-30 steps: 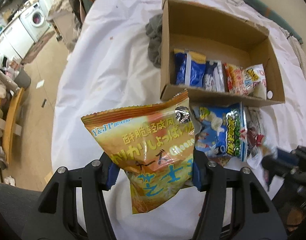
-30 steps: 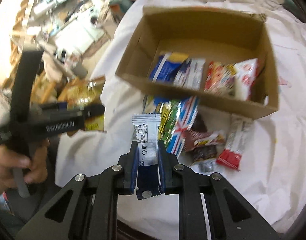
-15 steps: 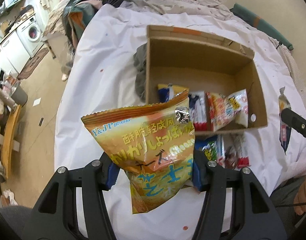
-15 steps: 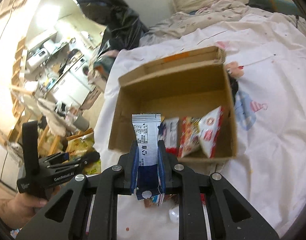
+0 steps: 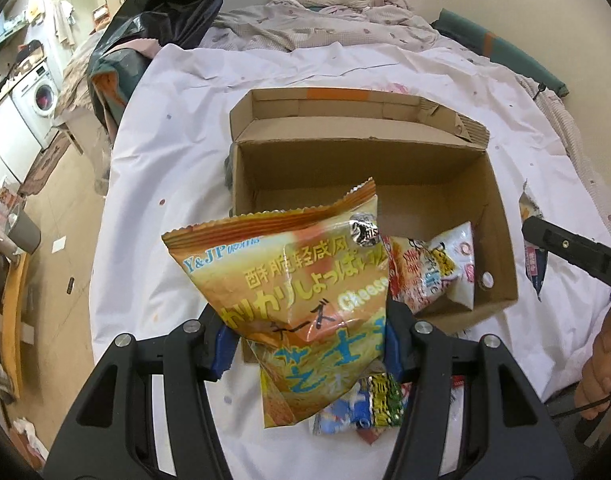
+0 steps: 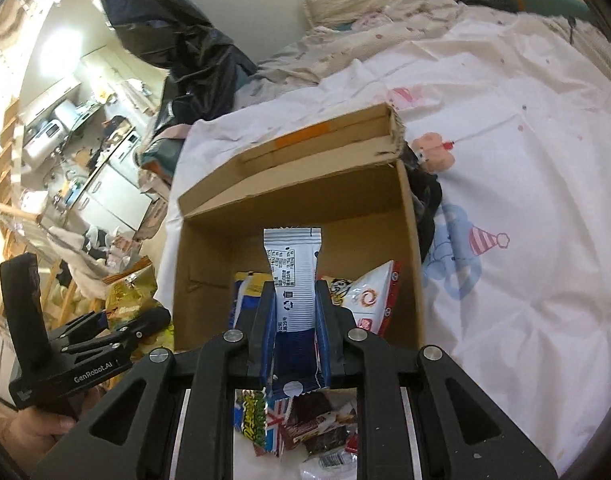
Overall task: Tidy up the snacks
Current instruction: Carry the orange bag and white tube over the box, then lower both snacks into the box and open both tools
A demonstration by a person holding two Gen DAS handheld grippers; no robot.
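Observation:
My left gripper [image 5: 307,336] is shut on an orange cheese snack bag [image 5: 297,280] and holds it in front of the near wall of an open cardboard box [image 5: 365,160]. The box [image 6: 209,248] holds several snack packets at its near side, among them a red and white one [image 5: 437,276]. My right gripper [image 6: 295,312] is shut on a white and blue bar wrapper [image 6: 293,272], upright, just before the box's near wall. The left gripper also shows in the right wrist view [image 6: 117,332], left of the box.
Loose snack packets [image 6: 289,424] lie on the white sheet [image 6: 525,240] in front of the box. A dark cloth [image 6: 427,196] lies by the box's right side. Bedding and a black bag [image 5: 165,0] lie behind. The bed's left edge drops to the floor [image 5: 57,208].
Both grippers have risen and pulled back, so the box now sits lower and nearer in each view. Both kept their packets.

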